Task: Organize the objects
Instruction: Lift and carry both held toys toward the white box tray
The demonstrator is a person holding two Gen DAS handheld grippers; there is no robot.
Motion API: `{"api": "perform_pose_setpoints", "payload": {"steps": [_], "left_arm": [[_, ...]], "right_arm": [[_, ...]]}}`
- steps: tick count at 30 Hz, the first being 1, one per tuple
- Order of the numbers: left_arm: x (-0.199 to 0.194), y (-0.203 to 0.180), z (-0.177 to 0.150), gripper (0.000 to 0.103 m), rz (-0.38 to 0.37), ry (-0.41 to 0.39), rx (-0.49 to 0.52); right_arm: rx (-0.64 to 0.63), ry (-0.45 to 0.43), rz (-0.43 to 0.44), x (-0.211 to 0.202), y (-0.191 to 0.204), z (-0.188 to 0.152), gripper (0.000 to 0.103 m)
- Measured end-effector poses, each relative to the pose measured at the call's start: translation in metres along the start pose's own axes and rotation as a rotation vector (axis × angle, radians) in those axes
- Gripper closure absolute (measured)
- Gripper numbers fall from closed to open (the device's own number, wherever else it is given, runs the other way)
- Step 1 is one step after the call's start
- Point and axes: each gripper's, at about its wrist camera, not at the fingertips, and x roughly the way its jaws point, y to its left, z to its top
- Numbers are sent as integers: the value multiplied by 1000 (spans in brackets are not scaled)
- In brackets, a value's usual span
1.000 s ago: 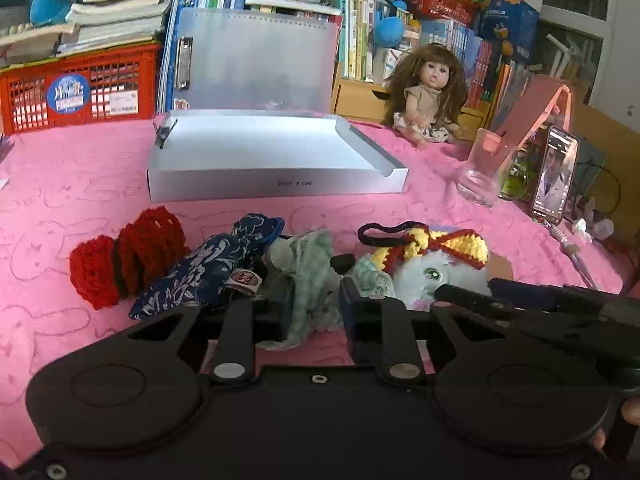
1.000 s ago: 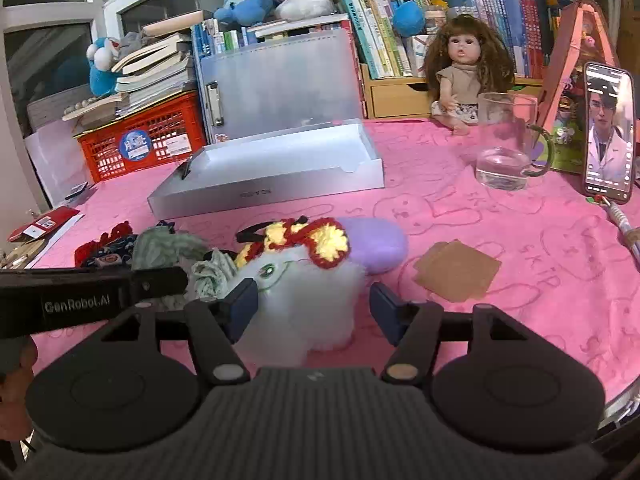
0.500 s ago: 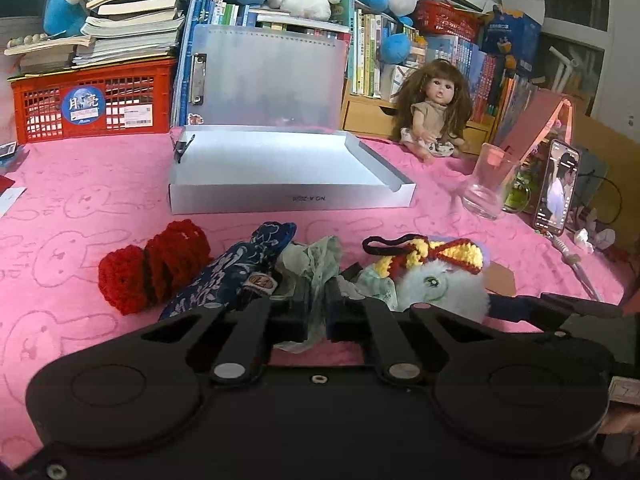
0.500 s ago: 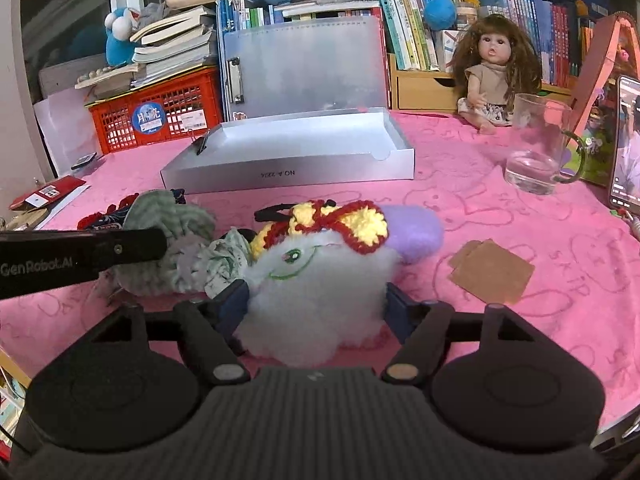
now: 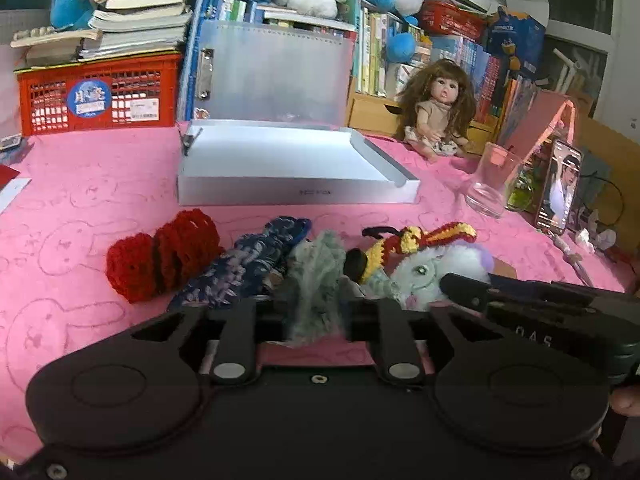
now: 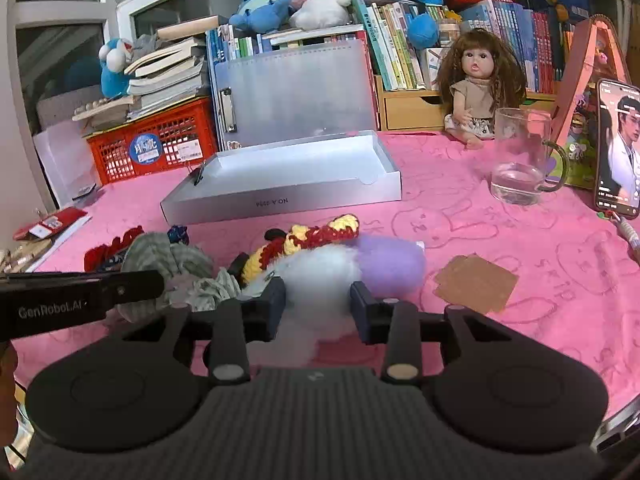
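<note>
My left gripper (image 5: 316, 316) is shut on a grey-green knitted cloth (image 5: 316, 280). Left of the cloth lie a blue patterned pouch (image 5: 248, 268) and a red crocheted piece (image 5: 160, 252). My right gripper (image 6: 318, 308) is shut on a white and purple plush toy (image 6: 340, 268) with a red-yellow crocheted band (image 6: 312, 236). The plush also shows in the left wrist view (image 5: 432, 268). An open white shallow box (image 5: 288, 168) lies behind the items on the pink tablecloth (image 5: 80, 200); it also shows in the right wrist view (image 6: 288, 184).
A glass mug (image 6: 520, 160) and a propped phone (image 6: 618, 148) stand at the right. A brown card (image 6: 476, 284) lies beside the plush. A doll (image 5: 436, 112), a red crate (image 5: 100, 96), books and soft toys line the back.
My right gripper has closed on the plush toy. My left gripper closed on the grey-green cloth and lifted it. Both views have risen a little.
</note>
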Motion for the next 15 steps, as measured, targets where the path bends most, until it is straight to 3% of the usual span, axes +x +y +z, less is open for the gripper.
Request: {"api": "perform_pose_setpoints", "payload": {"steps": [5,11,15], "left_arm": [[7,-7,-4,56,-7,18,26],[20,-3,-1,52,-33,32,-22],[27,0,0,57,-64,28,-43]], "right_arm": [[-86,-12,-38,-3,7,-4,32],[-84,12,14,-4,5,-9,24],[-116,38,40,-1,9,-14,21]]}}
